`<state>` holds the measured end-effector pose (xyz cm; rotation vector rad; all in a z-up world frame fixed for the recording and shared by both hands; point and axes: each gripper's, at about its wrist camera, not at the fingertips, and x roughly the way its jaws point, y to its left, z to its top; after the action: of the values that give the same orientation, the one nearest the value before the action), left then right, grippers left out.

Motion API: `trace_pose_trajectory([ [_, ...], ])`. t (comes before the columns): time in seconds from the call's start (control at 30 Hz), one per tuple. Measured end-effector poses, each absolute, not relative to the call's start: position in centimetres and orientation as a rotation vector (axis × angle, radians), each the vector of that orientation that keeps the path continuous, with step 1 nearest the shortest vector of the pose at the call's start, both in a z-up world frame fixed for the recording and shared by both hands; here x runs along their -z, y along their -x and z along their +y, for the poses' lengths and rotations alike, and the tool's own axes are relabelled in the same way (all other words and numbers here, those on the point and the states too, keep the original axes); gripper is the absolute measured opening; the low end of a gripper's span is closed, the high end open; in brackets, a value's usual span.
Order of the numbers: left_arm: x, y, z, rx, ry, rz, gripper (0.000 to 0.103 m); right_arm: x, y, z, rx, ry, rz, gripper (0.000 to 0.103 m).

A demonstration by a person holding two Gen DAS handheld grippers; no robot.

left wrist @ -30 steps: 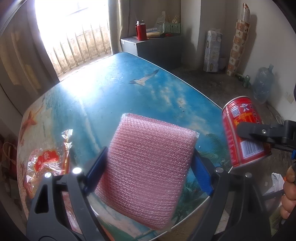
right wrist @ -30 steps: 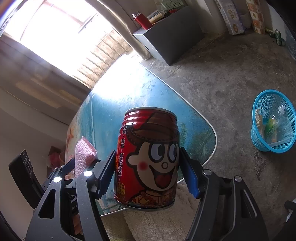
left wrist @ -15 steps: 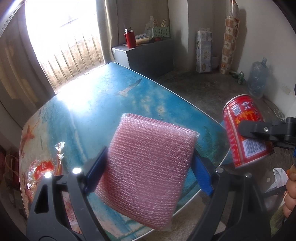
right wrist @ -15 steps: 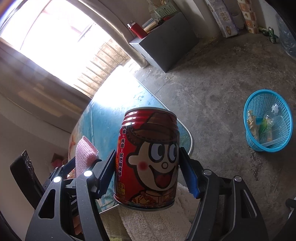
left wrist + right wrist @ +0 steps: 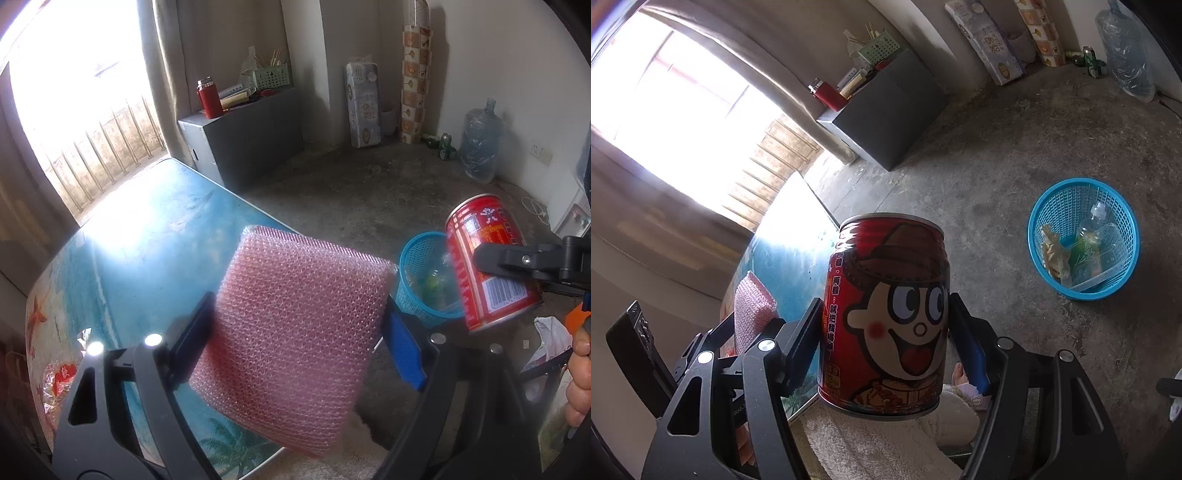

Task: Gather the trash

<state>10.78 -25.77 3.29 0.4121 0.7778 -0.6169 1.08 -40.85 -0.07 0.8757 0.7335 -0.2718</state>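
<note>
- Left wrist view: left gripper [image 5: 299, 328] clamps a pink bubble-wrap pad [image 5: 299, 332] between its wide-set fingers, pads pressed on both edges; pad held in the air over the near edge of the blue seascape-print table [image 5: 147, 236].
- Pad blocks most of the table edge and part of the blue plastic mesh basket [image 5: 417, 266] on the concrete floor behind it.
- Red-printed clear wrapper [image 5: 61, 380] lies on the table, far left.
- Right gripper [image 5: 495, 258] at right, holding a red drink can [image 5: 484, 258] tilted, in front of the basket.
- Right wrist view: right gripper [image 5: 884, 332] closed about halfway on the red can [image 5: 886, 314], upright between the pads.
- Basket [image 5: 1082, 236] stands well apart on the floor, holding a clear bottle [image 5: 1089, 240] and scraps.
- Dark cabinet [image 5: 886, 118] stands by the window.
</note>
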Motion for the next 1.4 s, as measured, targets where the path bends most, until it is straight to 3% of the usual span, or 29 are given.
trace_pose_trajectory([
  [0.2,-3.7,-11.3,-29.5,0.725,-0.406,0.793,0.081,0.4,1.9,-44.3,0.386,-0.900,0.692,0.065],
  [0.43,-2.4,-13.5,-35.6,0.917,-0.302,0.962,0.081,2.2,5.7,-49.3,0.560,-0.945,0.662,0.065],
  [1.0,14.0,-17.0,-52.5,1.003,-0.096,1.507,0.082,14.8,4.6,-60.0,0.695,-1.094,0.861,0.065],
  [1.2,17.6,-18.7,-55.5,0.949,-0.075,1.551,0.085,17.9,2.6,-63.2,0.751,-1.037,0.888,0.066],
  [1.4,17.9,-19.1,-55.7,0.972,-0.058,1.557,0.087,19.8,2.0,-63.9,0.770,-1.028,0.891,0.070],
])
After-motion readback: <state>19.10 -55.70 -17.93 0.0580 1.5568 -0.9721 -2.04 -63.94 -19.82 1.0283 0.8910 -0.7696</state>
